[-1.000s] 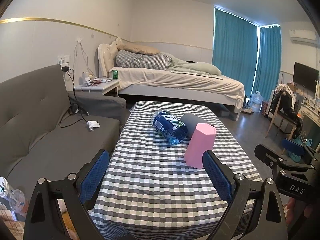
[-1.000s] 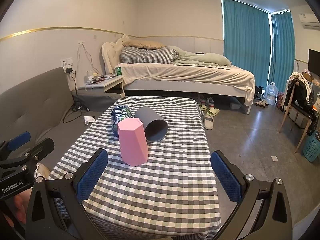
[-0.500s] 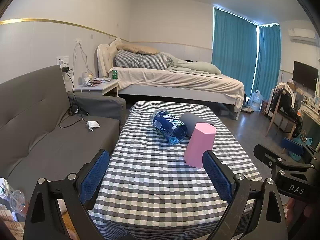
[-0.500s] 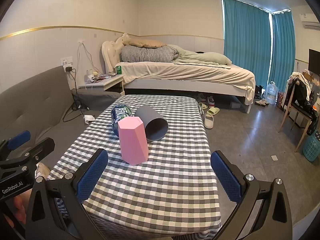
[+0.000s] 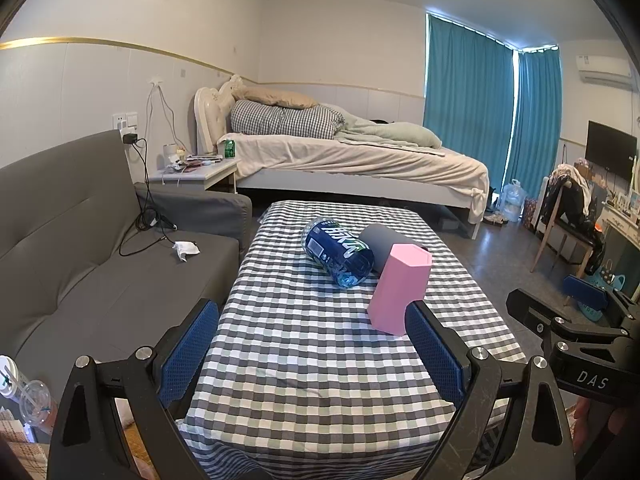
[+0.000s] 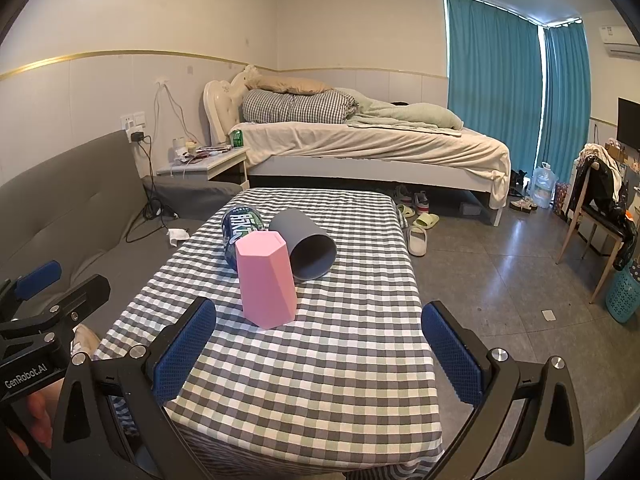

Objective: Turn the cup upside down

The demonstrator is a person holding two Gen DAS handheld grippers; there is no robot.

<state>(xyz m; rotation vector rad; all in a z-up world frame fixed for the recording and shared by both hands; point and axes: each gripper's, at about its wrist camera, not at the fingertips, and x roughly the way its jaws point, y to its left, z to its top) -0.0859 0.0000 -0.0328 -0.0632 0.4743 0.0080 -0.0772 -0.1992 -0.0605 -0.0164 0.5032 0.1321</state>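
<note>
Pink hexagonal cup (image 6: 266, 280) stood on the checked tablecloth (image 6: 320, 360) near the middle of the right wrist frame, wider end down, closed flat face up, leaning a little. In the left wrist frame the same pink cup (image 5: 400, 288) sat right of center, its lower right corner hidden behind the right blue pad (image 5: 434, 354). Grey cup (image 6: 304, 244) lay on its side just behind the pink one, open mouth facing the camera and to the right; whether they touched could not be told. Blue-labelled bottle (image 5: 338, 254) lay on its side beside the grey cup, left of it in both frames, touching or nearly so. Left gripper (image 5: 312, 352) was spread wide at the bottom of its frame, nothing between the pads, well short of the cups. Right gripper (image 6: 318, 352) was also spread wide and empty, low in its frame, pink cup just above the gap and nearer the left pad (image 6: 186, 350). Grey sofa (image 5: 80, 260) filled the left side of the left wrist frame, bed (image 6: 372, 148) across the upper middle behind the table, teal curtains (image 6: 496, 88) upper right. Slippers (image 6: 418, 234) lay on the floor right of the table.
</note>
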